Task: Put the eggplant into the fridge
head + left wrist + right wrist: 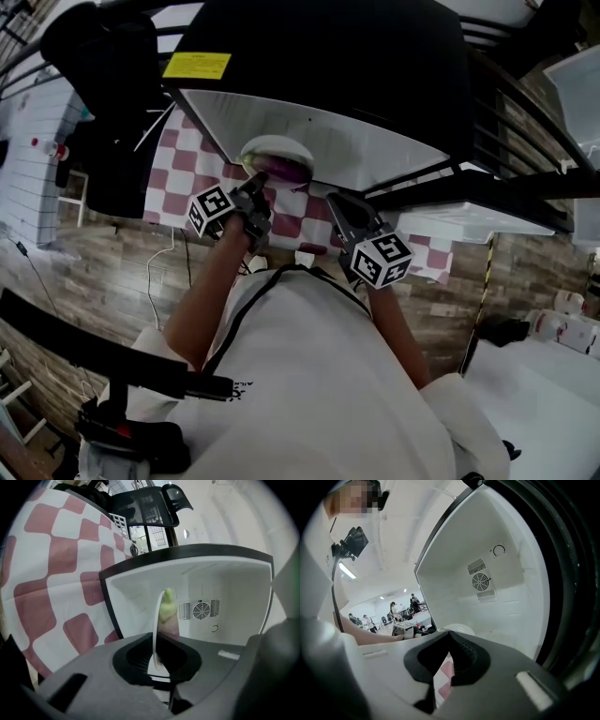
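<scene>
A purple eggplant (283, 170) with a green stem lies on a white plate (276, 147) at the mouth of the open fridge (361, 142). My left gripper (256, 193) is shut on the plate's near rim. In the left gripper view the plate (155, 623) stands edge-on between the jaws of my left gripper (157, 651), the eggplant (168, 610) just behind it, and the white fridge interior (229, 588) beyond. My right gripper (339, 208) hovers beside the plate, jaws together and empty. In its own view, my right gripper (449, 637) points into the fridge (454, 583).
A pink-and-white checkered cloth (178, 178) hangs left of the fridge and below it. The fridge's open door (478, 217) juts out at the right. A black chair (103, 94) stands at the left over wood flooring (103, 272). Several people stand far off (393, 611).
</scene>
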`<control>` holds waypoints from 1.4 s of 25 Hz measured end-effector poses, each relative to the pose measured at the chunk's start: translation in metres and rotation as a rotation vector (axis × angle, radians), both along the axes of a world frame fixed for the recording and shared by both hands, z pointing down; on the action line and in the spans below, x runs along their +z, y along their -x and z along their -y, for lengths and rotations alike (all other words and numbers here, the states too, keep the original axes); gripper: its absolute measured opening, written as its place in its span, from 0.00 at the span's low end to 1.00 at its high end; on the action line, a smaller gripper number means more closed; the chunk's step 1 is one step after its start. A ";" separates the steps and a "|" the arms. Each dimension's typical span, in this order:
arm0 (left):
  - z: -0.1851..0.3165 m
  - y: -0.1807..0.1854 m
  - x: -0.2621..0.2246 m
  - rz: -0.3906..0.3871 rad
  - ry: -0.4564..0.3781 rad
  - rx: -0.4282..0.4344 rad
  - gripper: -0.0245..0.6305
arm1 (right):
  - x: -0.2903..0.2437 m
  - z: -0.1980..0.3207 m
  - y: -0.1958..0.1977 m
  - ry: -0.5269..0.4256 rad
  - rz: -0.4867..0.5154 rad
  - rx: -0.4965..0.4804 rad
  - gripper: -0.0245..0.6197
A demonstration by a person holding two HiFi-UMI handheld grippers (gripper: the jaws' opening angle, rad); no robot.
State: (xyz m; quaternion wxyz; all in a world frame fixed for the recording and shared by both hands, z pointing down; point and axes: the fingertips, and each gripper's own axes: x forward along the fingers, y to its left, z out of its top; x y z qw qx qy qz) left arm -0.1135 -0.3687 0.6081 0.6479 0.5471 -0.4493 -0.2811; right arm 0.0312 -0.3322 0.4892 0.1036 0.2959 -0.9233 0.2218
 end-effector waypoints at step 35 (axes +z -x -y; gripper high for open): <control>0.135 -0.008 0.050 0.018 0.030 -0.076 0.08 | 0.023 0.003 -0.028 0.063 -0.097 0.017 0.05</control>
